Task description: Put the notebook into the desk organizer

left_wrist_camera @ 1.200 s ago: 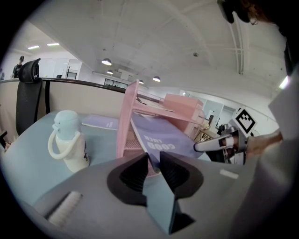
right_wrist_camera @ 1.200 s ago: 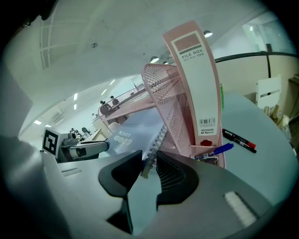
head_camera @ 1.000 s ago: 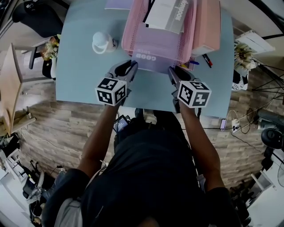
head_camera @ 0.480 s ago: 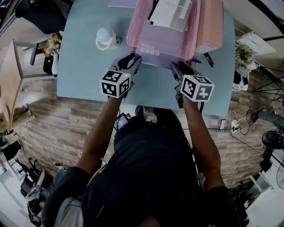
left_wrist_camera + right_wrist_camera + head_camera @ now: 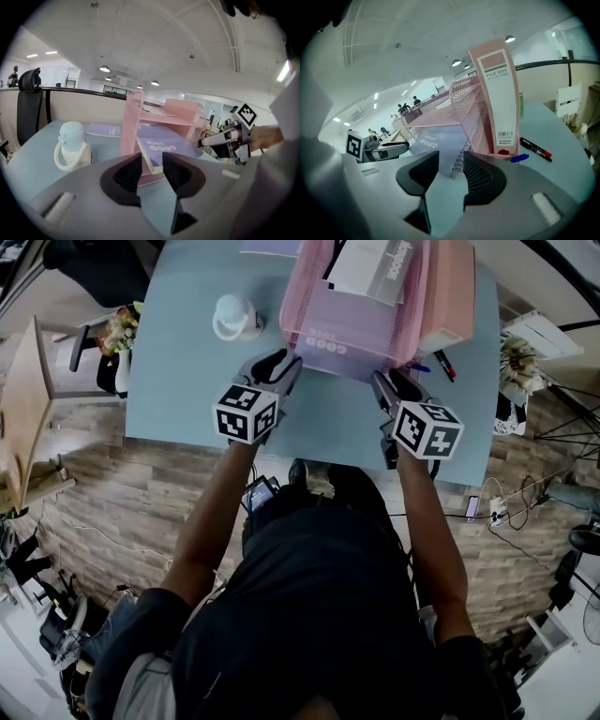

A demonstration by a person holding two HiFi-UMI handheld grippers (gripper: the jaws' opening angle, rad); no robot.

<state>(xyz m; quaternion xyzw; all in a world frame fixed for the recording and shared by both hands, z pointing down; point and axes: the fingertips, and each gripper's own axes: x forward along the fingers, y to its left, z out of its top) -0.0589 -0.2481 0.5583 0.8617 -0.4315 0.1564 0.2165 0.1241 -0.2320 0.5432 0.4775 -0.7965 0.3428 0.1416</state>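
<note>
Notebook lies on your blue desk, partly inside the bottom tier of the pink organizer, with its near end sticking out toward you. Your left tool is clamped on its near left corner. Your right tool has just been opening; its jaws stand apart around the spiral side without pressing it.

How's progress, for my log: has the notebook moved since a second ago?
Yes. The notebook slid deeper into the pink organizer; less of it sticks out the front.
</note>
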